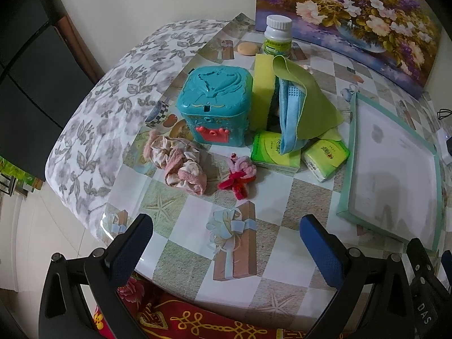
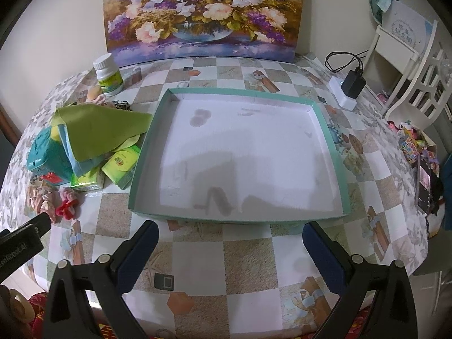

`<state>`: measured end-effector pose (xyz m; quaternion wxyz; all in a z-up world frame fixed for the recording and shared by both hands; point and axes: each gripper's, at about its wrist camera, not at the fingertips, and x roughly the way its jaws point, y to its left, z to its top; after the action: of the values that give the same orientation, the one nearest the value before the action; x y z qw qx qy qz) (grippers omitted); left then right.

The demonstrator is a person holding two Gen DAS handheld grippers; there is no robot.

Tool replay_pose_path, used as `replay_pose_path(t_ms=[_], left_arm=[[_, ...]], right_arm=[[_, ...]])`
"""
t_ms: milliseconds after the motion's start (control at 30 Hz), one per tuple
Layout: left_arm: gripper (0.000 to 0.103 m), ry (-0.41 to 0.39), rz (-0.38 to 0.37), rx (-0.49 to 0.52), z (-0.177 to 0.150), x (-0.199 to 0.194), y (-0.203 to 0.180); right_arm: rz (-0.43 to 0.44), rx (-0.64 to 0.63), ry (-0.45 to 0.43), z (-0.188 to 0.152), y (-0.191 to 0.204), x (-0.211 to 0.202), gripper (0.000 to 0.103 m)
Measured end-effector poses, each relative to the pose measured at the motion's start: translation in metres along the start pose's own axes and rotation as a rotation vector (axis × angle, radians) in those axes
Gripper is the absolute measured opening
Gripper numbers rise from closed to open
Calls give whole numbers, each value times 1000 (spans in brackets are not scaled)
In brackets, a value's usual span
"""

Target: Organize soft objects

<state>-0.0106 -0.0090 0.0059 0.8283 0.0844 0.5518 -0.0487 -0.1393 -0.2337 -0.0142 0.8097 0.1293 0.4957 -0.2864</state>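
Left tongs (image 1: pixel 226 226) and right tongs (image 2: pixel 230 233) gape wide, holding nothing, above the table (image 1: pixel 282 195). "DAS" reads on the right tool. Scrunchie (image 1: pixel 180 166), chenille bow (image 1: pixel 238 176), tissue packs (image 1: pixel 275 149), sponge (image 1: pixel 262 96), cloth (image 1: pixel 310 96) crowd beside the tray (image 2: pixel 237 91).

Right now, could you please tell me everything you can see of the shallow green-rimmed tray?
The tray is a shallow, squarish box lid that looks like cardboard, with low teal walls and a white floor marked by a few grey smudges. It lies flat and empty on the checked tablecloth, right of the tissue packs, the nearest apparently against its left wall.
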Motion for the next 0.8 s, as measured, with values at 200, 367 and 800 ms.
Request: replay_pose_path(t_ms=[200, 367, 800], left_arm=[[103, -2, -3, 6, 0, 0, -1], [103, -2, -5, 7, 0, 0, -1], [103, -3, -5, 8, 0, 0, -2]], right_arm=[[-1, -5, -4, 1, 0, 0, 103], [-1, -6, -5, 1, 0, 0, 103], [-4, -12, -11, 1, 2, -2, 103]])
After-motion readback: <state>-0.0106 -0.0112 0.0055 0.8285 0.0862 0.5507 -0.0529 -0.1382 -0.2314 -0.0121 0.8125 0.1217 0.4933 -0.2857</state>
